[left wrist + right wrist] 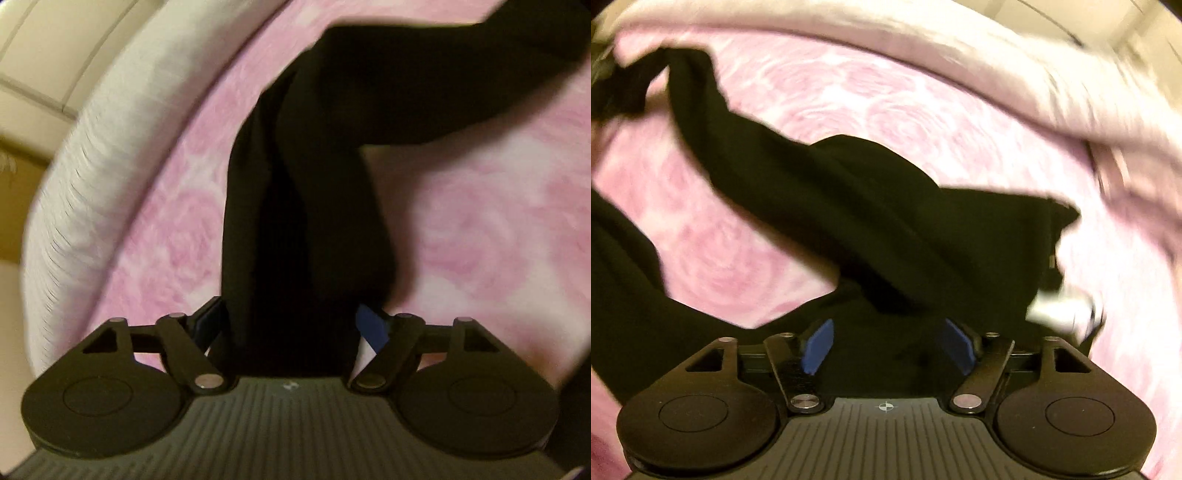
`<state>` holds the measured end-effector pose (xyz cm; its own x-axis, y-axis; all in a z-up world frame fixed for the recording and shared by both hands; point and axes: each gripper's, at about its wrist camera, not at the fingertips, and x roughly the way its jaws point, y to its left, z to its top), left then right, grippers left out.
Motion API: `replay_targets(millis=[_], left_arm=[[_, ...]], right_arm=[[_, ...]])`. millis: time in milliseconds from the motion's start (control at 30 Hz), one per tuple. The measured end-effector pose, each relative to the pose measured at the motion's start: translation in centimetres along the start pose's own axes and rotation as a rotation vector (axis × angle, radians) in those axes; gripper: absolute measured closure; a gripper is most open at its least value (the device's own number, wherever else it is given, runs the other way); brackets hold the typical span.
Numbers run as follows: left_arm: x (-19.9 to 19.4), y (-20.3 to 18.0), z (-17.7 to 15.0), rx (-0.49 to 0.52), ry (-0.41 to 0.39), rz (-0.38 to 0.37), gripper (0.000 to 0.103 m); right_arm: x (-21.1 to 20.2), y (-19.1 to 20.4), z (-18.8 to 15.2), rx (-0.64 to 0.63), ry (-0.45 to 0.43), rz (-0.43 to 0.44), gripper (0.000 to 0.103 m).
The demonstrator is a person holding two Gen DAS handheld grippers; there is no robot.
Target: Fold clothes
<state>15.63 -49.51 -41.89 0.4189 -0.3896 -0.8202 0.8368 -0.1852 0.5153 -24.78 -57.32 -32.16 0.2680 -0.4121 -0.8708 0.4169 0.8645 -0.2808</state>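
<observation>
We hold both hand-held grippers, left point(291, 328) and right point(886, 345), spread apart over the black ribbed garment point(332, 147) on the pink rose-patterned bedspread point(480, 240).

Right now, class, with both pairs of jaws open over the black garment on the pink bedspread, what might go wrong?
1. The black garment lies bunched and twisted, so a fold may trap creases.
2. Cloth sits between the left gripper's open jaws and could snag.
</observation>
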Motion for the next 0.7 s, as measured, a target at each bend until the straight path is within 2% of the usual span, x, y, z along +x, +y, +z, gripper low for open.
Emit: replay_targets(millis=[33, 67, 100, 267, 333, 400, 500, 567, 633, 700], left_arm=[[0.6, 0.7, 0.1, -0.041, 0.006, -0.047, 0.078], [0.9, 1.3, 0.2, -0.07, 0.01, -0.078, 0.087], [0.4, 1.8, 0.3, -0.065, 0.008, -0.058, 0.1], [-6.9, 8.5, -1.3, 0.004, -0.049, 0.121, 0.1], [-9.9, 10.2, -3.1, 0.064, -0.007, 0.118, 0.1], [-12.0, 9.7, -5.5, 0.167, 0.055, 0.073, 0.1], [-12.5, 7.1, -9.5, 0.209, 0.208, -0.139, 0.097], [-12.5, 5.7, -11.2, 0.184, 0.285, -0.241, 0.091], [-12.2, 4.7, -12.0, 0.141, 0.327, -0.279, 0.079], [-12.0, 4.3, -11.7, 0.092, 0.339, -0.282, 0.076]], right_arm=[[1.0, 0.2, 0.2, -0.056, -0.004, -0.018, 0.031], [1.9, 0.2, 0.3, -0.084, 0.005, -0.023, 0.031], [2.9, 0.2, 0.5, -0.111, 0.013, -0.028, 0.031], [5.1, -0.3, 0.8, -0.191, 0.041, -0.096, 0.03], [4.6, -1.2, 0.6, -0.154, 0.048, -0.095, 0.03], [3.6, -1.9, 0.0, -0.12, 0.074, -0.058, 0.03], [2.1, -2.7, -1.1, -0.091, 0.135, 0.021, 0.03], [0.5, -4.4, -1.0, -0.053, 0.125, 0.058, 0.03], [-0.8, -6.6, -0.4, -0.039, 0.086, 0.072, 0.03], [-1.8, -9.4, 0.7, -0.051, 0.015, 0.061, 0.03]])
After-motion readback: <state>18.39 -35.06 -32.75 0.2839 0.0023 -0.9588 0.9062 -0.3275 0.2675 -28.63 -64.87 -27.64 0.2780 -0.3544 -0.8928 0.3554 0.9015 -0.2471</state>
